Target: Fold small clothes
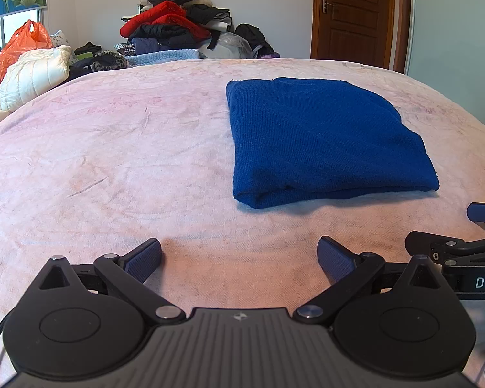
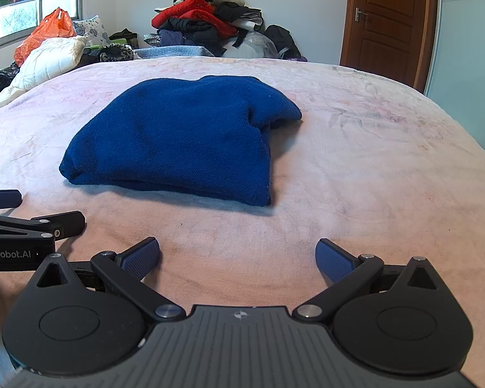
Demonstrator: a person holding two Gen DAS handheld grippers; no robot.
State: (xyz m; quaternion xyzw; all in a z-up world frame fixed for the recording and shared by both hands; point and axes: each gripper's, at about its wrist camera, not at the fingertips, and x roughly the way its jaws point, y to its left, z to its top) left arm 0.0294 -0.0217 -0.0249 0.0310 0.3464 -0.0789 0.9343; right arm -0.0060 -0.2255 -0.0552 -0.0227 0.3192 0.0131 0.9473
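A blue knitted garment (image 1: 323, 139) lies folded into a thick rectangle on the pink bedspread (image 1: 113, 148). In the right wrist view the same blue garment (image 2: 184, 139) sits ahead and slightly left, its layered edges facing me. My left gripper (image 1: 239, 258) is open, low over the bedspread, short of the garment's near left corner, with nothing between its fingers. My right gripper (image 2: 237, 257) is open too, just short of the garment's near edge, holding nothing. Each gripper shows at the side of the other's view.
A heap of clothes (image 1: 177, 29) with a red item on top rises beyond the far edge of the bed. A white padded jacket (image 1: 32, 74) and an orange plastic bag (image 1: 19, 45) lie at the far left. A brown door (image 1: 352, 13) stands at the far right.
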